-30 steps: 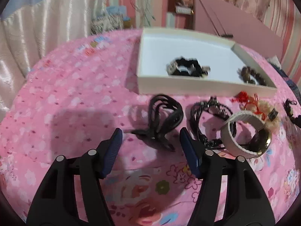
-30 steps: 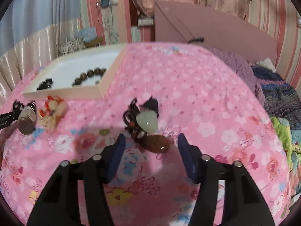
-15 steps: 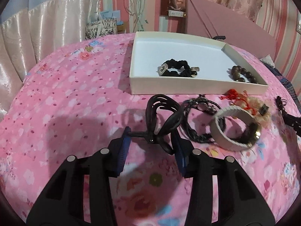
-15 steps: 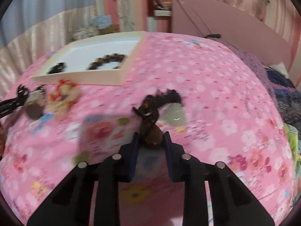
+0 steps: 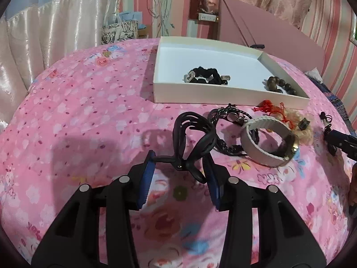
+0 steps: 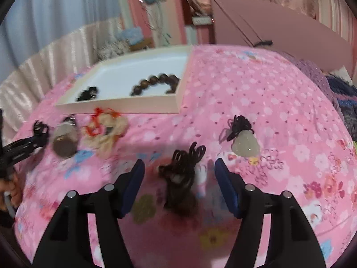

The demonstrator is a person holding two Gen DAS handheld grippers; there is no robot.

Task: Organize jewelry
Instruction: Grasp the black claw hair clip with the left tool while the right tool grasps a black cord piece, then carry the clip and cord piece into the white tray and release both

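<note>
Black cord bracelet [image 5: 191, 143] is sitting clenched in the left tongs [image 5: 180, 172]; right tongs [image 6: 179, 176] are opening, released, around a brown pendant [image 6: 180, 192] (blurred)

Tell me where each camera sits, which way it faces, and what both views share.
Left wrist: on the left gripper, facing forward and down at the black cord bracelet held in its jaws.
Right wrist: on the right gripper, jaws opening around a dark corded pendant; a hand shows at the left edge.
Shared: white tray, bead bracelet.
</note>
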